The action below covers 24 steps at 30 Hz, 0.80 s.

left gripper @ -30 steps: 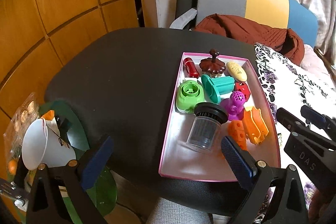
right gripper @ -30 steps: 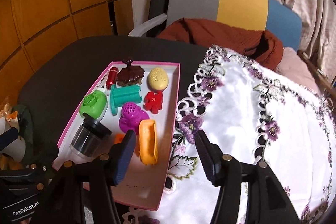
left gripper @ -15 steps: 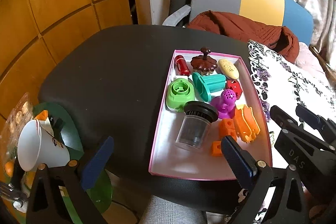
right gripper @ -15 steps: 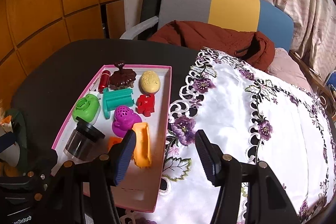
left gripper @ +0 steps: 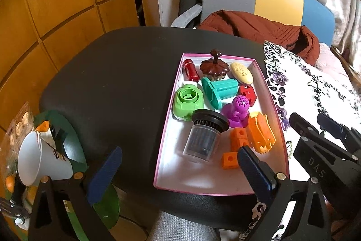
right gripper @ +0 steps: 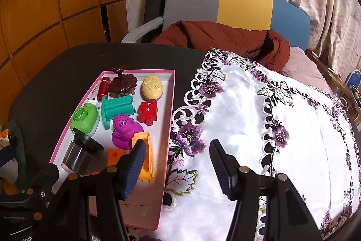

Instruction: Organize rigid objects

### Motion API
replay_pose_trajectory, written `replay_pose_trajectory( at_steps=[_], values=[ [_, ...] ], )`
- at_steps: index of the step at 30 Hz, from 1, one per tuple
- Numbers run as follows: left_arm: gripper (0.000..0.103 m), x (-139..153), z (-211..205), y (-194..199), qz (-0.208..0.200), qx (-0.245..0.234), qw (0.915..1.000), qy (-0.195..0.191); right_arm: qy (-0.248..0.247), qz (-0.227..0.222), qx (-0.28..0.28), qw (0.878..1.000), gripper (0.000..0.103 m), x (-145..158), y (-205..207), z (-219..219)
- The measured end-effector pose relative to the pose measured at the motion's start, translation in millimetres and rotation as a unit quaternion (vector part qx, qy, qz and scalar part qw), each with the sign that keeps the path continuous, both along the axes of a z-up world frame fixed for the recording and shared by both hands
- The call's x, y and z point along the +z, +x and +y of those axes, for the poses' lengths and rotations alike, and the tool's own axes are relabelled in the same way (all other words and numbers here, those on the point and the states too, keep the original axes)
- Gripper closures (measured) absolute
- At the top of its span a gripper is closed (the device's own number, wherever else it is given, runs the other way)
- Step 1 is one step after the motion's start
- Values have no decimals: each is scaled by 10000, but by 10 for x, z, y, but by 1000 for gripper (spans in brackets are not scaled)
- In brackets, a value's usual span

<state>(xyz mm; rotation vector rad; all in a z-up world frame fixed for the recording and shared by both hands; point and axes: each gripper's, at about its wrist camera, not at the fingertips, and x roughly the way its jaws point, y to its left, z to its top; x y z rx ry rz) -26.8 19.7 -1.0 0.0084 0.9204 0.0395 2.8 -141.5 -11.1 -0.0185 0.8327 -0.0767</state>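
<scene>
Both wrist views have drawn back slightly from the pink-rimmed tray [left gripper: 168, 132] since a second ago; its contents have not shifted. Left tongs [left gripper: 178, 169] are released, fingers spread wide, hovering over the near end of the tray and gripping nothing. Right tongs [right gripper: 177, 167] are likewise released and empty, hovering above the tray's right edge and the embroidered white cloth [right gripper: 248, 119].

The tray rests on the black desk [left gripper: 117, 83], just beside the cloth. At the far end lie a red cylinder [left gripper: 190, 70], a brown lid with knob [left gripper: 214, 67] and a cream oval piece [left gripper: 241, 72]. In the middle are a green round part [left gripper: 187, 102], a teal flanged piece [left gripper: 220, 89], a red block [left gripper: 247, 94] and a purple perforated piece [left gripper: 238, 108]. Nearer lie a clear cup with black cap [left gripper: 204, 136], tipped over, an orange ridged piece [left gripper: 260, 132] and small orange blocks [left gripper: 234, 148].
</scene>
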Motion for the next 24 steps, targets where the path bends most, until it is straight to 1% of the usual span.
replay_pose_trajectory(
  at_steps=[3, 7, 12, 16, 22, 24],
  values=[
    [0, 1, -18, 2, -1, -29, 10000, 37, 17, -3, -12, 10000, 44, 2, -1, -3],
    [0, -19, -27, 18, 68, -48, 10000, -15, 17, -7, -34, 10000, 44, 6, 2, -8],
    [2, -64, -14, 43, 217, -51, 9996, -158, 38, 20, -54, 10000, 44, 0, 12, -21],
    [2, -89, -18, 37, 236, -14, 9997, -100, 72, 63, -69, 9999, 44, -18, 21, -30],
    [2, -51, 41, -11, -57, 333, 9993, 149, 127, 120, -94, 9998, 44, -42, 24, -45],
    [2, -43, 47, -9, -73, 322, 9994, 145, 128, 128, -108, 9998, 44, -47, 27, -49]
  ],
)
